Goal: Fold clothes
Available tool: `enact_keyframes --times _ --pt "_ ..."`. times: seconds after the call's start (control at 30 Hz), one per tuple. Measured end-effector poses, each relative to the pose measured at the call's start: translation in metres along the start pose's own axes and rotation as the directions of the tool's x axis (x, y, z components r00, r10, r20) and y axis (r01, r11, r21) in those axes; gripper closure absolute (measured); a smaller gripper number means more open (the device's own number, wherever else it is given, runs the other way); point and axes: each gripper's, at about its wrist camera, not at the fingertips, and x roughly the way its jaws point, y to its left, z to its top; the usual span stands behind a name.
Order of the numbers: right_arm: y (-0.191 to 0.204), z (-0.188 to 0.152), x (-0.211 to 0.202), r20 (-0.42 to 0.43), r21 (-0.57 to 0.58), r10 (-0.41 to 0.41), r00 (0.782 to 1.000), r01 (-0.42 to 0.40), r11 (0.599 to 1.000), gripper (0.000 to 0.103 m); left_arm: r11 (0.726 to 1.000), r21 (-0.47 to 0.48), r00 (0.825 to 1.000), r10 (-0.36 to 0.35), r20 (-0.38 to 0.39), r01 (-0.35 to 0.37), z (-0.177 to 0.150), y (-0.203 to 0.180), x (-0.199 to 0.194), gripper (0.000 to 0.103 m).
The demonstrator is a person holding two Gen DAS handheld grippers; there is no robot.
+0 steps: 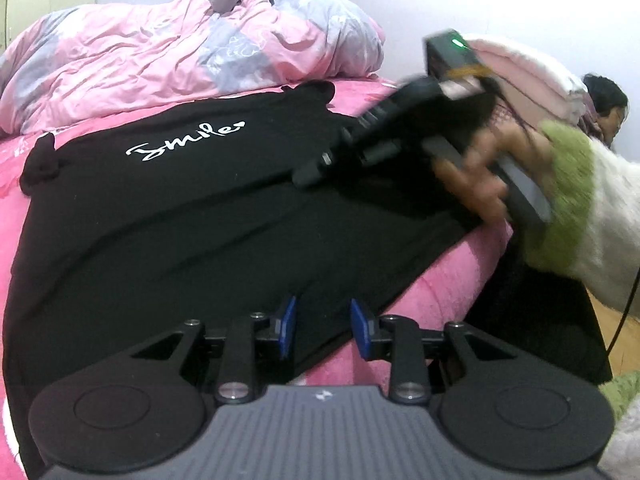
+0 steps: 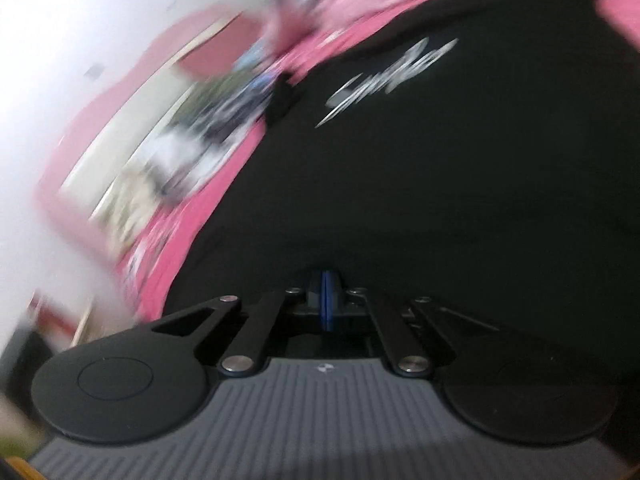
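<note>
A black T-shirt (image 1: pixel 160 220) with white "Smile" lettering lies spread flat on a pink bed sheet (image 1: pixel 432 280). My left gripper (image 1: pixel 324 328) hovers over the shirt's near hem, its blue pads apart; the cloth lies under the gap and is not pinched. From the right, a hand (image 1: pixel 476 184) in a green and white sleeve brings the right gripper (image 1: pixel 310 176) onto the shirt's right side. In the blurred right wrist view the right gripper (image 2: pixel 328 300) has its blue pads pressed together, and the black shirt (image 2: pixel 440 180) bunches up around them.
A crumpled pink and grey duvet (image 1: pixel 180 52) is heaped at the far side of the bed. A dark panel (image 1: pixel 540 320) stands by the bed's right edge, over wooden floor (image 1: pixel 616 328). A person's head (image 1: pixel 604 104) shows at far right.
</note>
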Motion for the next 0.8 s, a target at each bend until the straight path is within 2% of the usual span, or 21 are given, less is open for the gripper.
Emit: enact_keyframes --times 0.07,0.13,0.17,0.27,0.3,0.33,0.4,0.43,0.53,0.6,0.67,0.7,0.73,0.8 --pt "-0.006 0.015 -0.001 0.056 0.035 -0.071 0.996 0.069 0.997 0.103 1.000 -0.007 1.000 -0.005 0.002 0.005 -0.001 0.000 -0.001 0.072" --pt "0.000 0.023 -0.010 0.115 0.027 -0.181 0.977 0.179 0.983 0.103 1.000 -0.018 1.000 -0.012 0.006 0.012 -0.003 0.002 -0.002 0.072" --pt "0.004 0.023 -0.014 0.127 0.017 -0.182 0.975 0.181 0.983 0.098 1.000 -0.024 1.000 -0.017 0.007 0.017 -0.003 0.003 -0.002 0.072" --pt "0.023 0.013 -0.026 0.078 -0.043 -0.035 0.996 0.039 0.998 0.098 0.998 -0.041 0.999 -0.036 0.012 0.037 -0.005 0.007 -0.003 0.072" --pt "0.033 0.007 -0.022 0.017 -0.083 0.025 1.000 -0.024 0.996 0.098 0.998 -0.044 0.999 -0.041 0.013 0.042 -0.005 0.008 -0.003 0.072" --pt "0.043 0.000 -0.016 -0.050 -0.116 0.078 0.996 -0.083 0.990 0.098 0.998 -0.045 0.999 -0.044 0.014 0.045 -0.006 0.008 -0.003 0.072" --pt "0.056 -0.009 0.013 -0.187 -0.145 0.121 0.975 -0.149 0.978 0.098 0.998 -0.045 0.999 -0.045 0.015 0.046 -0.007 0.008 -0.003 0.072" --pt "0.052 -0.003 0.027 -0.184 -0.120 0.113 0.976 -0.137 0.983 0.103 0.998 -0.046 0.999 -0.045 0.016 0.046 -0.007 0.008 -0.003 0.072" --pt "0.039 0.017 0.066 -0.168 -0.039 0.085 0.982 -0.093 0.995 0.103 0.997 -0.053 0.999 -0.050 0.021 0.051 -0.009 0.009 -0.004 0.072" --pt "0.027 0.040 0.072 -0.089 0.027 0.041 0.995 -0.039 0.999 0.103 0.997 -0.056 0.998 -0.054 0.024 0.055 -0.009 0.009 -0.004 0.072" --pt "0.033 0.051 0.066 -0.041 0.006 -0.017 0.999 0.018 1.000 0.103 0.996 -0.062 0.998 -0.061 0.030 0.062 -0.010 0.011 -0.005 0.072" --pt "0.037 0.054 0.062 -0.022 -0.004 -0.034 0.999 0.034 0.999 0.098 0.995 -0.067 0.997 -0.065 0.034 0.067 -0.011 0.012 -0.005 0.072" --pt "0.043 0.051 0.056 -0.035 -0.021 0.002 0.999 -0.003 1.000 0.098 0.995 -0.073 0.997 -0.071 0.039 0.073 -0.012 0.013 -0.005 0.072" --pt "0.058 0.037 0.052 -0.134 -0.069 0.103 0.986 -0.113 0.991 0.098 0.993 -0.080 0.996 -0.081 0.044 0.085 -0.013 0.015 -0.005 0.072"
